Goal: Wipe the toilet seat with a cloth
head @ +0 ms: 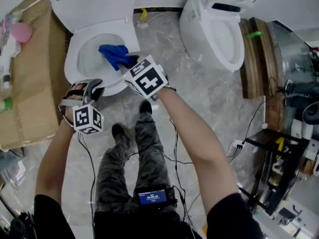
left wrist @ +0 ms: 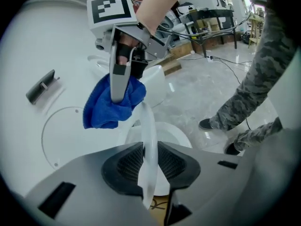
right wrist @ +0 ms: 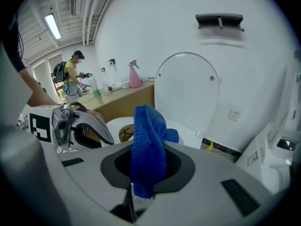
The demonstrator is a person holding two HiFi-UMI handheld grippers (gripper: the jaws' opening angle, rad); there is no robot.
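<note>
A white toilet [head: 75, 66] stands with its lid [head: 94, 4] up. My right gripper [head: 127, 62] is over the bowl, shut on a bunched blue cloth [head: 113, 54]. In the right gripper view the cloth [right wrist: 148, 145] fills the gap between that gripper's [right wrist: 148, 173] jaws. My left gripper [head: 97, 87] is at the bowl's front left edge. The left gripper view shows it [left wrist: 146, 168] shut on the thin white rim of the toilet seat [left wrist: 149, 140], seen edge-on, with the cloth [left wrist: 106, 109] hanging from the right gripper just beyond.
A second toilet [head: 219, 29] stands to the right. A cardboard-covered bench [head: 30, 83] with bottles runs along the left. My feet [head: 129, 128] are on the marble floor in front of the bowl. Cables and a metal rack [head: 279, 158] lie right. A person [right wrist: 70, 74] stands far off.
</note>
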